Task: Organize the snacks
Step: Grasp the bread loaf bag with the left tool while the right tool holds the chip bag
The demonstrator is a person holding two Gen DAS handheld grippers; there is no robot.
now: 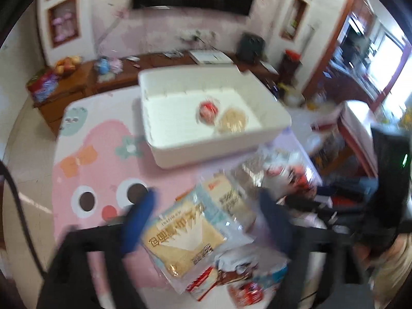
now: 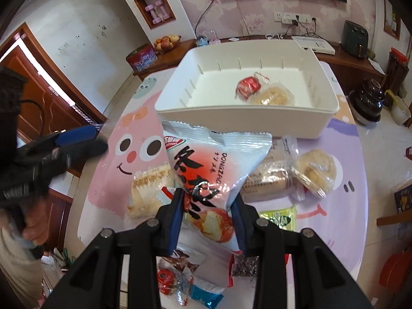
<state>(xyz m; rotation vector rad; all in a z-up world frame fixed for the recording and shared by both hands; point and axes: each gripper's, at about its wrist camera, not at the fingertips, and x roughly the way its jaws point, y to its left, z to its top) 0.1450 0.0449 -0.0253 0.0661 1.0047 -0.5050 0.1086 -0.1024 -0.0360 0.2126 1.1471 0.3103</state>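
Holding a big red-and-white snack bag (image 2: 213, 180) tight, the right gripper (image 2: 208, 206) is nearing the white box (image 2: 231, 121) at frame top, two snacks inside, many waiting on the counter (image 2: 342, 154), left gripper (image 1: 206, 206) jaws wide and empty.

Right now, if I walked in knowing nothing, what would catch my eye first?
Probably the big red-and-white snack bag pinched in the right gripper, held above the cartoon-face tablecloth. Behind it sits a white bin holding just two wrapped snacks, a red one and a pale round one. More packets lie scattered on the cloth.
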